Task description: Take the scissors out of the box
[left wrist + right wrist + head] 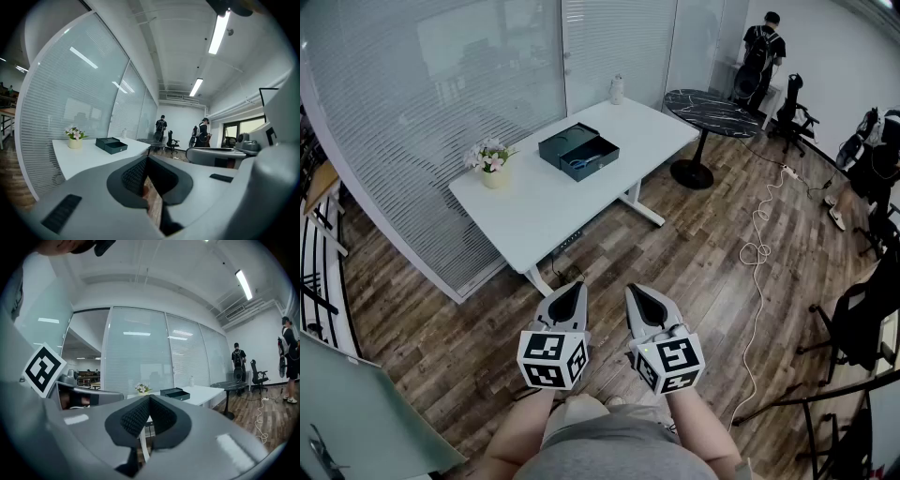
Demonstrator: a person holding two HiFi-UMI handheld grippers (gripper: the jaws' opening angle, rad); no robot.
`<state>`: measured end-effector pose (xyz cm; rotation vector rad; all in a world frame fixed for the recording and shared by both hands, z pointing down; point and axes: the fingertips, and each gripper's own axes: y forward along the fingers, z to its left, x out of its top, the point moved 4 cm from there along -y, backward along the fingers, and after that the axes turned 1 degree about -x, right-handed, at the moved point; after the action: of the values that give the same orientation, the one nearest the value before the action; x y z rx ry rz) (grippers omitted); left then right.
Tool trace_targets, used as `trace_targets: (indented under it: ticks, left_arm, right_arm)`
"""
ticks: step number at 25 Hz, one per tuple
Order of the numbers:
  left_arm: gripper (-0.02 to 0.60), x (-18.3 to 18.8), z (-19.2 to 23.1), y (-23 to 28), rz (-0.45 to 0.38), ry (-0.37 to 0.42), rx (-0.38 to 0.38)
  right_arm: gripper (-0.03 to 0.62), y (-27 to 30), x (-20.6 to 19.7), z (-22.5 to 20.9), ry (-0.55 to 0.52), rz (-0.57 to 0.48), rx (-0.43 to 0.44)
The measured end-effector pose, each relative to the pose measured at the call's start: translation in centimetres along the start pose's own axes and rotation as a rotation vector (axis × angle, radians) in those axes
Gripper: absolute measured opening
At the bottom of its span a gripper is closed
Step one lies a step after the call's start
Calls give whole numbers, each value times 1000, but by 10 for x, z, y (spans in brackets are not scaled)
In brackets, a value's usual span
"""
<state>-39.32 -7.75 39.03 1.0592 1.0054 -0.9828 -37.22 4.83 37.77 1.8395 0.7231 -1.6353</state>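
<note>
Head view first: we see the left gripper (573,291) and the right gripper (636,294) side by side at the bottom centre of the frame, over the wooden floor (703,267) and well apart from the white desk (534,206). The scissors (578,164) lie inside the open dark box (581,148), which sits on the desk in the upper middle of the frame, its lid resting just behind it. A pot of flowers (493,161) stands left of the box and a white bottle (617,90) at the desk's far end.

In the left gripper view we find the jaws clenched tip to tip, nothing between them, and the box (111,145) shows small at centre left. In the right gripper view the jaws are likewise pressed together and empty, with the box (175,393) just right of centre above them.

At the upper right of the head view we make out a round black table (712,114), a person (761,52) standing beyond it, and a pale cable (758,234) trailing across the floor.
</note>
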Motion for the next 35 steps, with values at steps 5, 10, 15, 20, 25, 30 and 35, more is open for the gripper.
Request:
trace_targets:
  ticks: [5,10,15,20,25,30,35]
  left_arm:
    - [5,1,-3,4,-6,-16,4]
    - [5,5,-4,11,-12,-24,10]
    - [5,5,-12,18,-12,-29,12]
    - [5,1,-19,25,-9,-34,20]
    - [6,1,-23,32,-1,-43,19]
    - [5,-3,-14,42,22,-54,43]
    - [6,-3,-4,62,28,-65,48]
  right_arm:
    - [8,-3,1,-5,5,-4,-6]
    - [8,2,1,-11,0,-3,1]
    - [8,3,-1,-24,18,3,-3]
    - [8,0,-6,-34,28,9,0]
    - [8,5,-10,-42,48,16,10]
    - [8,18,-11,-48,63,27,18]
    - [8,35,-12,-65,75,30,8]
